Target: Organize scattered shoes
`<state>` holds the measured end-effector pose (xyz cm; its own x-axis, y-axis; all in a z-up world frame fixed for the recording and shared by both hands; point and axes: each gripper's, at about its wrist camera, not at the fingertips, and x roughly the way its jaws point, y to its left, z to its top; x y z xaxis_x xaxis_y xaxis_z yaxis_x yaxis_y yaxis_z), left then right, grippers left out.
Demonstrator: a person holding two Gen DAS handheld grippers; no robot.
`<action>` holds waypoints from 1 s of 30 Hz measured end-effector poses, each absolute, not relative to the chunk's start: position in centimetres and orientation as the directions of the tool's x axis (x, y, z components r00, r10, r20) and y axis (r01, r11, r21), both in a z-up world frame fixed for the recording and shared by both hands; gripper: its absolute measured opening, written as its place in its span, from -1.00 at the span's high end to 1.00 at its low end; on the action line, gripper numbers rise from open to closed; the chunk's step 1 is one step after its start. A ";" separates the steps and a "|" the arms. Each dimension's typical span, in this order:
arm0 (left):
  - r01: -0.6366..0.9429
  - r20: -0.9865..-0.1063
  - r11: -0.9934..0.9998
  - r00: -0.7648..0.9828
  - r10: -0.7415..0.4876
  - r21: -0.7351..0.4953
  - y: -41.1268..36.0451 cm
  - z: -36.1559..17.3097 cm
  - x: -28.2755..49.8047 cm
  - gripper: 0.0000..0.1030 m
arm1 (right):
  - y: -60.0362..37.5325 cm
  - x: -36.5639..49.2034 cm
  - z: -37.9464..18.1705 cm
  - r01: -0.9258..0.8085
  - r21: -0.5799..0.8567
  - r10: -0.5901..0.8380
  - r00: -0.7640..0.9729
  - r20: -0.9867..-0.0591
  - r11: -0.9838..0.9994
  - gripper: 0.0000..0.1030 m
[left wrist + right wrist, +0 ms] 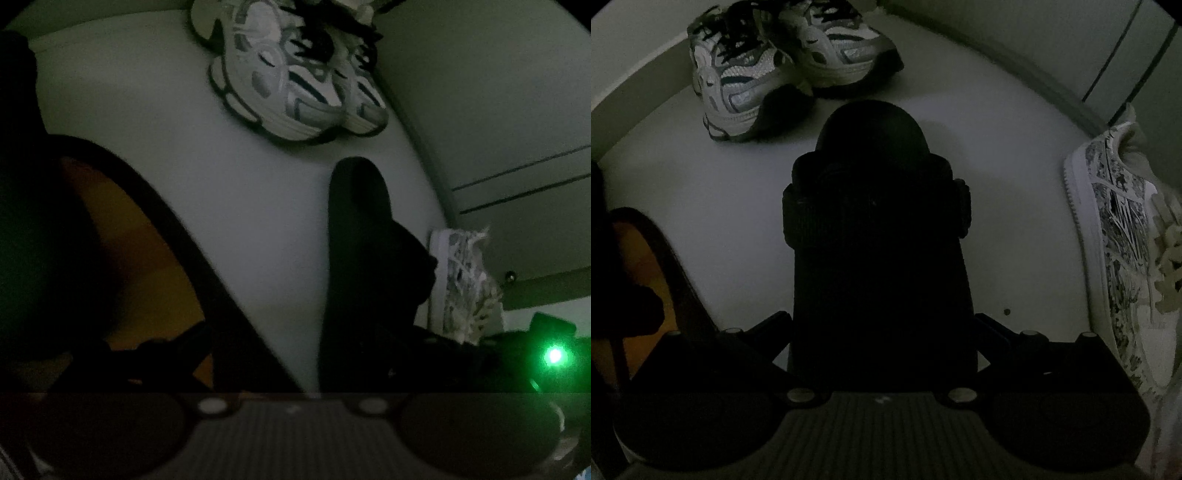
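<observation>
The scene is very dark. A black sandal (879,236) with a wide strap lies straight ahead of my right gripper (882,354). The sandal's heel sits between the jaws, which look closed against its sides. The same sandal (358,258) shows in the left wrist view. An orange-soled sandal with a dark rim (147,258) fills the left of that view. It also shows at the left edge of the right wrist view (642,273). The left gripper's fingers are lost in the dark. A pair of white and grey running shoes (768,62) (291,74) stands side by side at the back.
A white sneaker with a grey print (1123,251) stands along the right wall, also seen in the left wrist view (461,284). The floor (997,147) is pale and walled on both sides. A green light (555,355) glows on the right gripper.
</observation>
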<state>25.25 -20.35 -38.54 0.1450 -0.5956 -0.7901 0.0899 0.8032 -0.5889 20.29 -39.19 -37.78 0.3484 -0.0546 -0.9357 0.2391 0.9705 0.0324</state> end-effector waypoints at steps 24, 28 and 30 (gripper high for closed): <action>0.062 -0.819 0.833 0.161 -0.552 -0.549 -18.5 -38.3 24.5 -0.86 | -32.0 18.2 -35.3 -0.274 -0.061 0.039 0.346 -0.938 0.960 -0.77; 0.057 -0.821 0.836 0.164 -0.546 -0.545 -18.1 -38.3 24.2 -0.86 | -32.1 17.9 -35.1 -0.281 -0.054 0.053 0.360 -0.932 0.958 -0.77; 0.051 -0.824 0.840 0.170 -0.540 -0.540 -17.8 -38.3 24.2 -0.86 | -32.3 18.0 -35.2 -0.289 -0.047 0.064 0.363 -0.929 0.956 -0.77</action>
